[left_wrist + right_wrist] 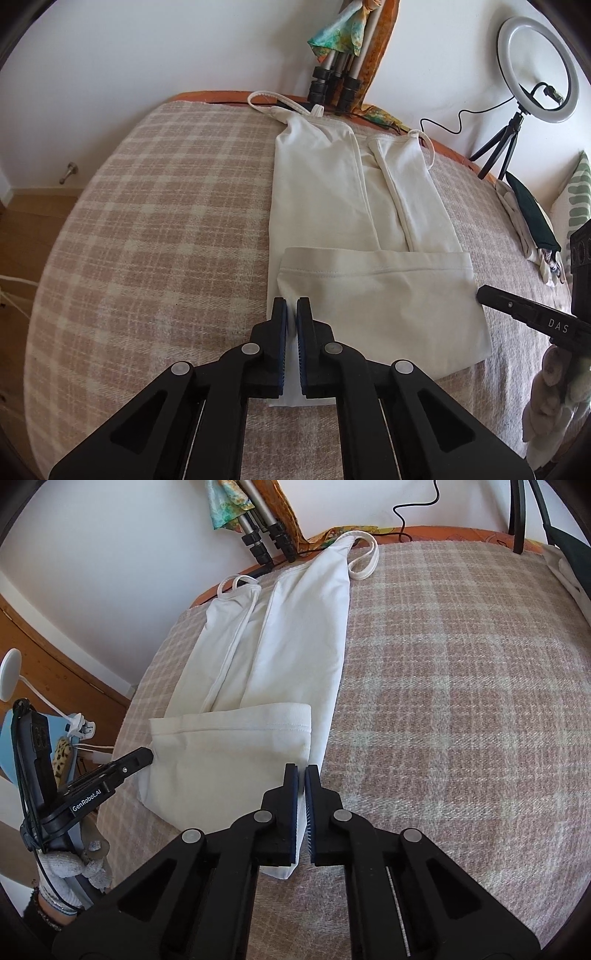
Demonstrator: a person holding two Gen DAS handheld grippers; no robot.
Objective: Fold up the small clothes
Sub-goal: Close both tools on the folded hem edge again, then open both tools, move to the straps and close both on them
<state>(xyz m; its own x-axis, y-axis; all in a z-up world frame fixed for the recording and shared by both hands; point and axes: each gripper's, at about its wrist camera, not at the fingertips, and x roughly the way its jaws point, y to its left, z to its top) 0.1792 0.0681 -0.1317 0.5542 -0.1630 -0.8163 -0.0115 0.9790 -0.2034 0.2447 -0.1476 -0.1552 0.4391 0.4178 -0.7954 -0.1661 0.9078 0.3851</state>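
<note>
A white tank top (332,192) lies lengthwise on the pink checked blanket (147,221), its sides folded in and its straps at the far end. Its hem end (376,295) is doubled back over the body. My left gripper (291,306) is shut on the near left corner of that folded part. My right gripper (300,773) is shut on the near right corner of the same top (273,657). Each gripper shows in the other's view: the right one (484,293) at the fold's right edge, the left one (147,755) at its left edge.
A ring light on a tripod (532,70) stands at the far right. Tripod legs with a coloured scarf (332,74) lean on the wall behind the bed. A pile of other clothes (535,221) and a pillow (576,195) lie at the right edge.
</note>
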